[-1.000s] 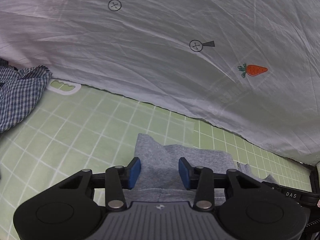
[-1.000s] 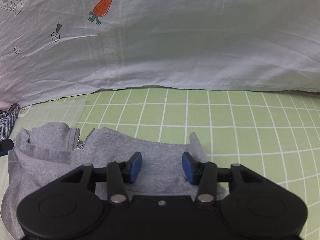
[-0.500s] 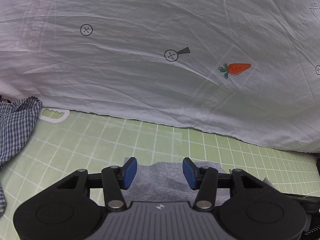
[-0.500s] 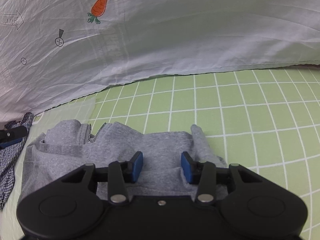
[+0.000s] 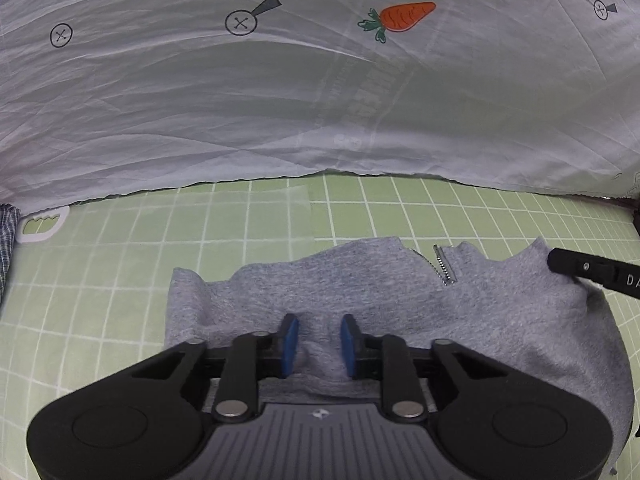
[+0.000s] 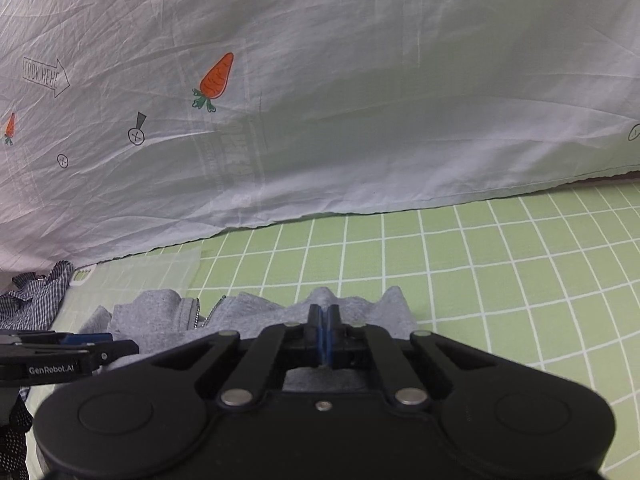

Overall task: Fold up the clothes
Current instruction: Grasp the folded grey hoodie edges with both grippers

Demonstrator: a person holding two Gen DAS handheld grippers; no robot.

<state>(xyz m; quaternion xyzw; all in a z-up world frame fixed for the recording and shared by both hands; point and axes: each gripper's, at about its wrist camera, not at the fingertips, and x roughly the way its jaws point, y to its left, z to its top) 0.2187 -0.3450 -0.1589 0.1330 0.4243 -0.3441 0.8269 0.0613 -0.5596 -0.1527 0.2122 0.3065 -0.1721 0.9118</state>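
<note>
My right gripper is clamped on the grey fleece zip-up garment, which lies on the green gridded mat at six o'clock; my left gripper straddles its cloth, jaws apart.

Green grid mat underneath, white lines crossing it — a clear taped patch near the far edge. Behind, a white sheet printed with a carrot, crossed circles and a "LOOK HERE" arrow. White plastic tab at left.
</note>
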